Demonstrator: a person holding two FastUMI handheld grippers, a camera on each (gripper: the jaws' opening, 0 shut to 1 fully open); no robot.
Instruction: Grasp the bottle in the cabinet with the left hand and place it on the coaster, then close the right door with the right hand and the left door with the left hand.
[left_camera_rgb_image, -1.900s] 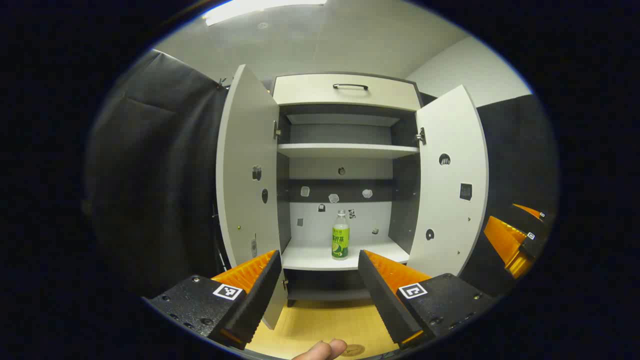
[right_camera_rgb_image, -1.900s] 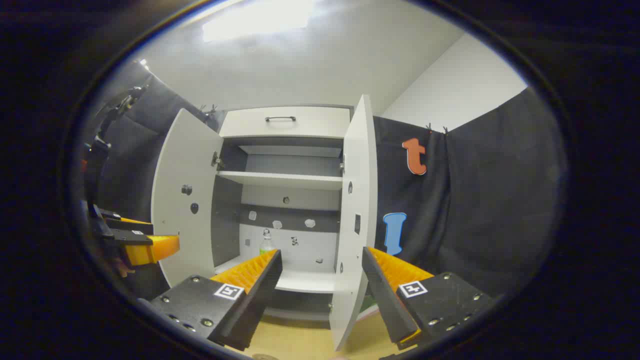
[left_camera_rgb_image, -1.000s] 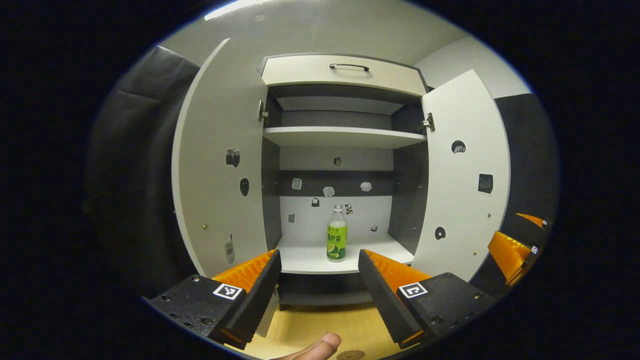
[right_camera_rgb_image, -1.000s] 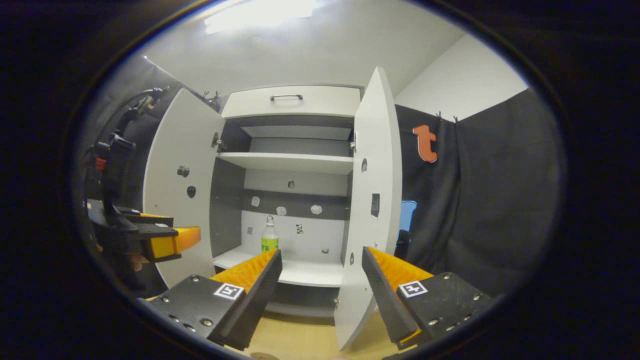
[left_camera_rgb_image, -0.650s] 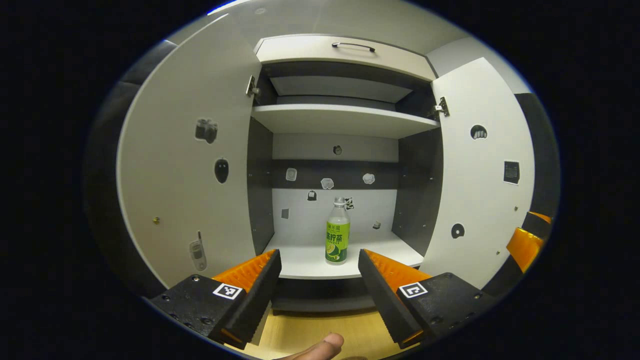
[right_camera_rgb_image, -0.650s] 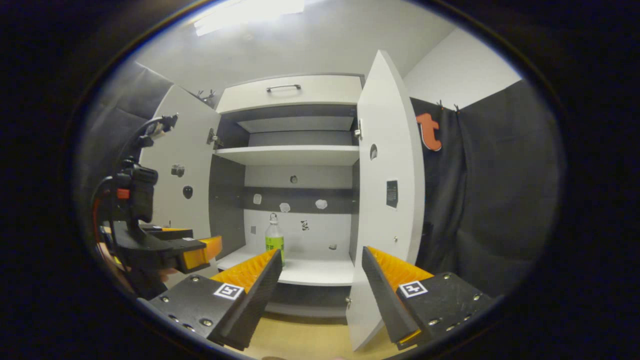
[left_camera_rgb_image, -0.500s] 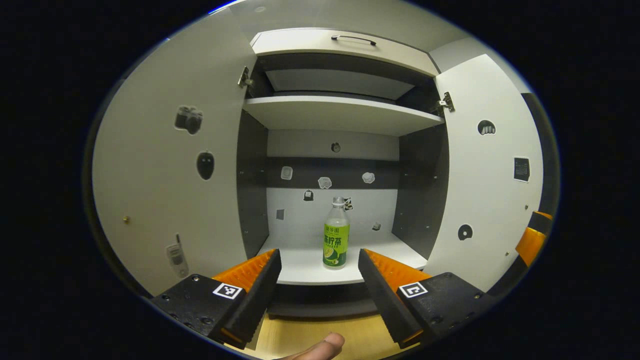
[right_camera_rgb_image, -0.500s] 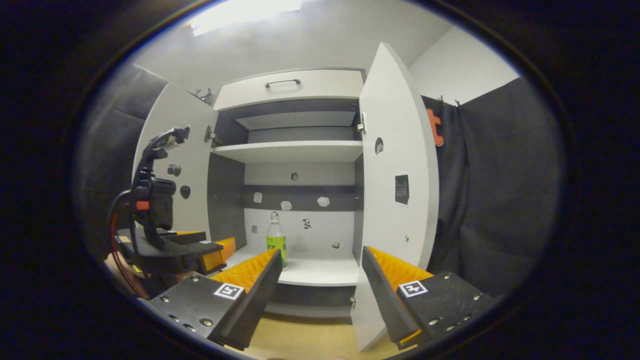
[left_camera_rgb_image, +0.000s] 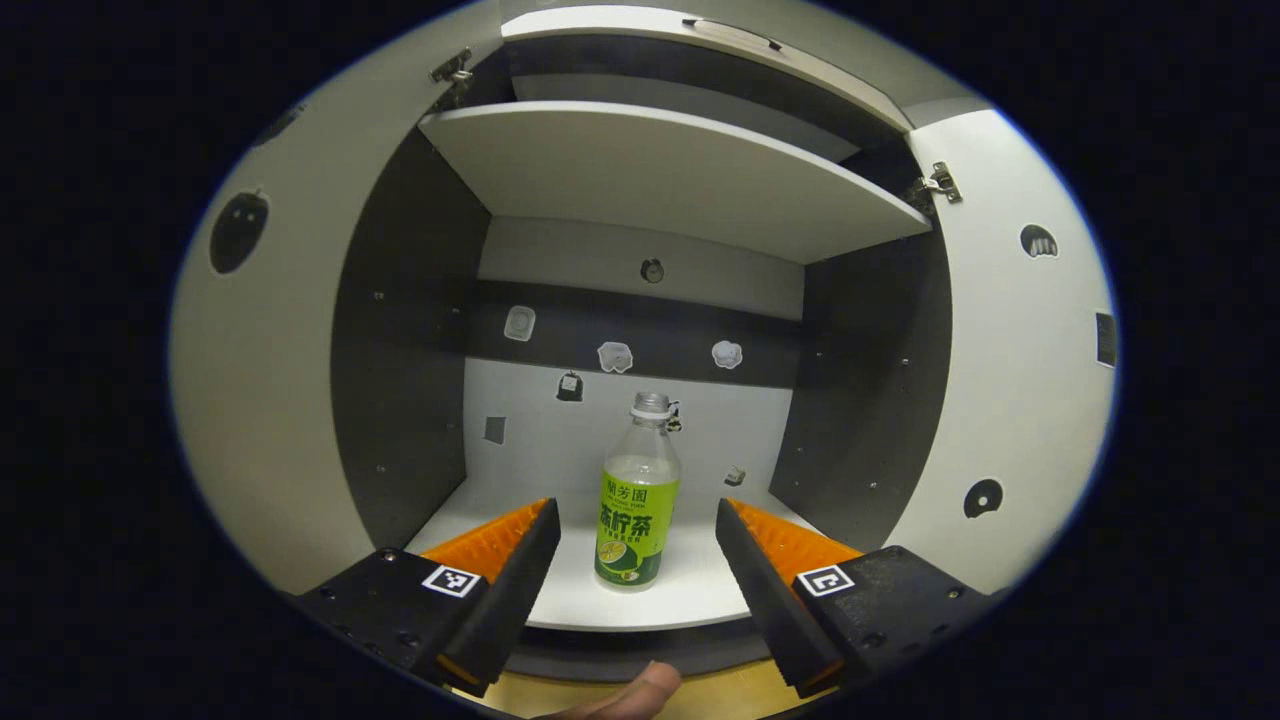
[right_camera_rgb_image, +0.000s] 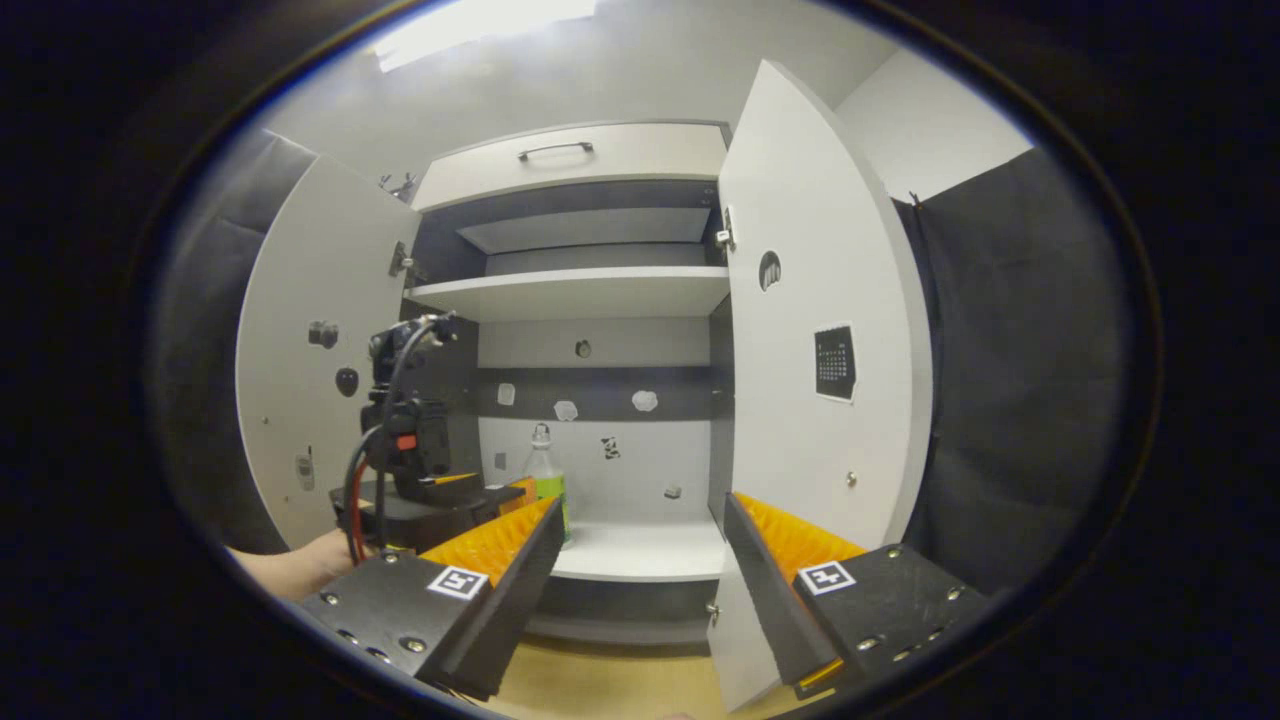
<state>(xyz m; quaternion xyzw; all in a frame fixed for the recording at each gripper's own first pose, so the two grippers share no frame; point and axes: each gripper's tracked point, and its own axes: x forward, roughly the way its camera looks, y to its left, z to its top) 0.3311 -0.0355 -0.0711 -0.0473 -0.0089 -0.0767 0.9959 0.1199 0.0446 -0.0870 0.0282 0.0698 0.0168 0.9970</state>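
Note:
A clear bottle (left_camera_rgb_image: 638, 500) with a green label and white cap stands upright on the cabinet's lower shelf (left_camera_rgb_image: 690, 600). My left gripper (left_camera_rgb_image: 633, 515) is open just in front of it, and the bottle shows in the gap between the orange fingers without touching them. In the right gripper view the left gripper (right_camera_rgb_image: 490, 488) reaches into the cabinet beside the bottle (right_camera_rgb_image: 543, 465). My right gripper (right_camera_rgb_image: 642, 510) is open and holds nothing, standing outside the cabinet near the open right door (right_camera_rgb_image: 820, 330). The left door (right_camera_rgb_image: 300, 380) is open too.
An upper shelf (left_camera_rgb_image: 660, 170) hangs over the bottle, and dark side walls (left_camera_rgb_image: 400, 380) close it in. A drawer with a handle (right_camera_rgb_image: 555, 150) tops the cabinet. A wooden surface (right_camera_rgb_image: 600, 685) lies below. A thumb (left_camera_rgb_image: 630, 695) and a hand (right_camera_rgb_image: 290, 570) show.
My left gripper has moved forward into the cabinet opening, so the bottle looms larger between its fingers. The right gripper has drifted slightly closer to the right door. Both stay open.

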